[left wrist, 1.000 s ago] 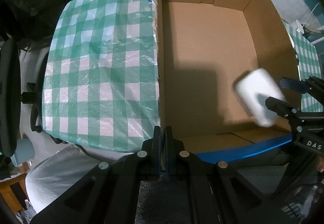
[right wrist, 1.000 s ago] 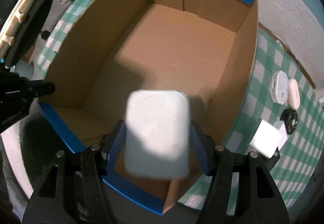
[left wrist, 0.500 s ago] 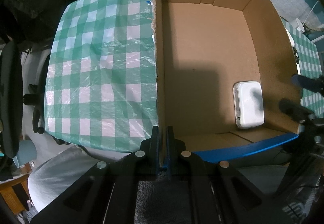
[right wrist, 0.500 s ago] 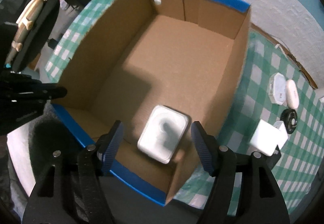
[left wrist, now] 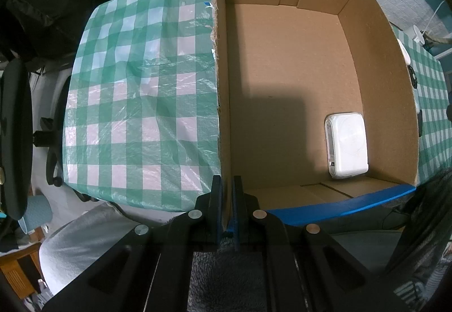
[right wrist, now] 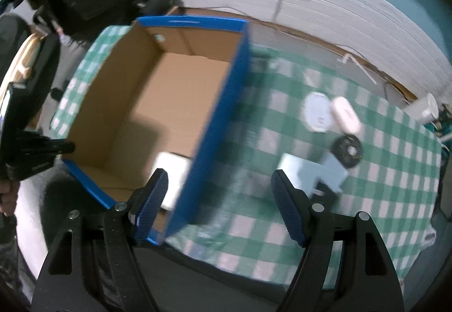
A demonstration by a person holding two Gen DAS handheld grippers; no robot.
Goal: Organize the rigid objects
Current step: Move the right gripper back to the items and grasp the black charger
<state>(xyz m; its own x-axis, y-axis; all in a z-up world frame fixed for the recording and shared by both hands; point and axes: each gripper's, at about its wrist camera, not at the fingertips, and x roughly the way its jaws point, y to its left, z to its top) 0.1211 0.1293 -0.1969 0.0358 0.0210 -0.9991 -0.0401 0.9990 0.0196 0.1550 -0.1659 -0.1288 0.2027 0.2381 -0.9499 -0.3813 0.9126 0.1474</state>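
The left gripper (left wrist: 226,204) is clenched on the near end of the left wall of the cardboard box (left wrist: 223,86); the wall's raw, frayed edge runs away from the pads; only the left wrist view shows this grip and the box floor clearly. The right gripper (right wrist: 219,206) holds nothing; its jaws are opening, with only the box's blue outer wall and the tablecloth (right wrist: 381,199) seen in the gap between the ribbed blue pads (right wrist: 288,206).

The white case (left wrist: 347,145), a smooth rounded rectangle, lies flat on the box floor in the near right corner, close to the right wall, well apart from the left gripper; in the blurred right wrist view it shows only as a white patch (right wrist: 172,170) just beyond the left pad.

The right wrist view alone shows items on the green-and-white checked, plastic-covered cloth, right of the box: a white block (right wrist: 299,170), a black ring (right wrist: 347,149), a white octagonal piece (right wrist: 317,113) and a white oval piece (right wrist: 346,115); details are smeared.
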